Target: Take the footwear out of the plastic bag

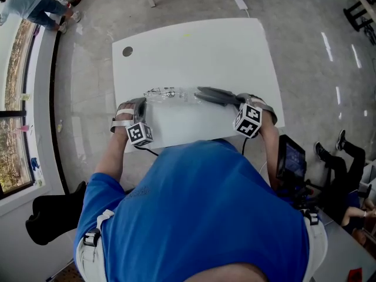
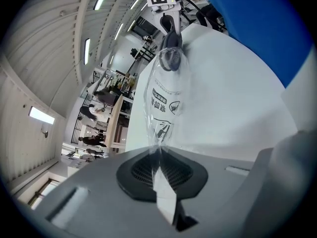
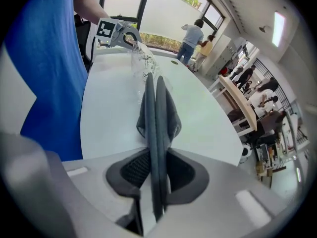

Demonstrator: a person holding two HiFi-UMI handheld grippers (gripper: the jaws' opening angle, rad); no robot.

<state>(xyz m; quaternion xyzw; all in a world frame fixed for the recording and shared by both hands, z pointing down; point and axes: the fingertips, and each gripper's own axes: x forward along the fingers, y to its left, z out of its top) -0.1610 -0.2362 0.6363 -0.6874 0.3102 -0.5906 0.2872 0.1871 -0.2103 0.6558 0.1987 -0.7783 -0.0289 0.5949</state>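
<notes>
A clear printed plastic bag [image 1: 167, 93] lies stretched along the white table [image 1: 194, 46]. My left gripper [image 1: 141, 103] is shut on its left end; in the left gripper view the film [image 2: 166, 98] runs out from between the pads of that gripper [image 2: 158, 165]. A pair of flat grey slippers [image 1: 217, 96], pressed sole to sole, sticks out of the bag's right end, and my right gripper [image 1: 241, 101] is shut on them. In the right gripper view the slippers [image 3: 157, 113] stand on edge between that gripper's [image 3: 154, 175] pads. Their far tip seems to sit at the bag's mouth [image 2: 171, 58].
A round cable hole [image 1: 127, 51] is at the table's far left corner. A black chair [image 1: 50, 216] stands at my left. A screen [image 1: 292, 157] and a seated person's legs [image 1: 346, 151] are at my right. Another person [image 1: 35, 4] stands by the window.
</notes>
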